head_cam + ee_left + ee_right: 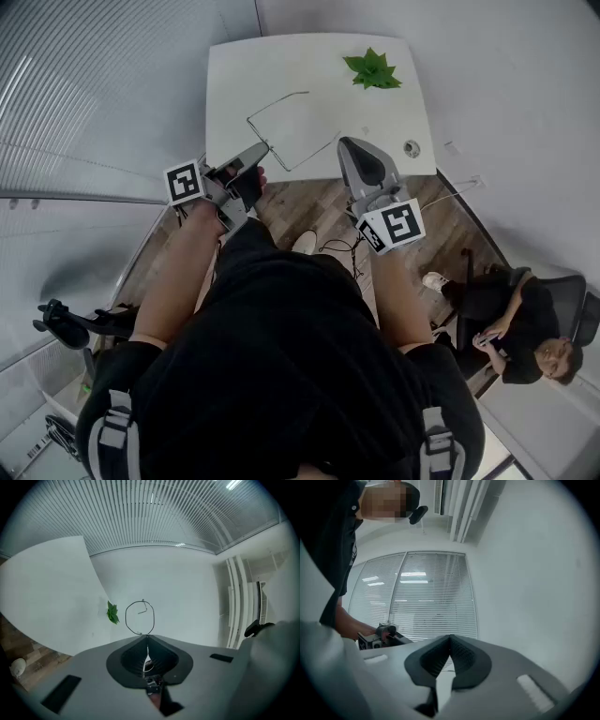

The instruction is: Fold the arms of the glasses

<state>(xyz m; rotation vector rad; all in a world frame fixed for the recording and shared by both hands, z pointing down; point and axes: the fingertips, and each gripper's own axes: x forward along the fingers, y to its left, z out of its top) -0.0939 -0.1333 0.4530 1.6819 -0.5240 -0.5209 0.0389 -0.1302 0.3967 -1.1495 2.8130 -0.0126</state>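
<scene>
The glasses (249, 118) (126, 617) are a thin wire frame at the table's (234, 75) near edge, roughly midway along it. Whether they rest on the top or are lifted off it cannot be told. In the left gripper view one round rim stands just past the jaw tips, with its wire running back between them.

The left gripper (264, 148) (147, 639) is closed, its jaws pinching that wire at the near-left side of the frame. From there another length of wire stretches toward the right gripper (342, 141) (450, 637), ending close to its tip. Its jaws are pressed fully together, and its own view shows nothing between them. Whether the wire touches them cannot be made out.

A small green plant (373, 70) (112, 612) sits near the table's far right corner, well apart from the glasses. A small round object (411, 147) lies by the right edge.
</scene>
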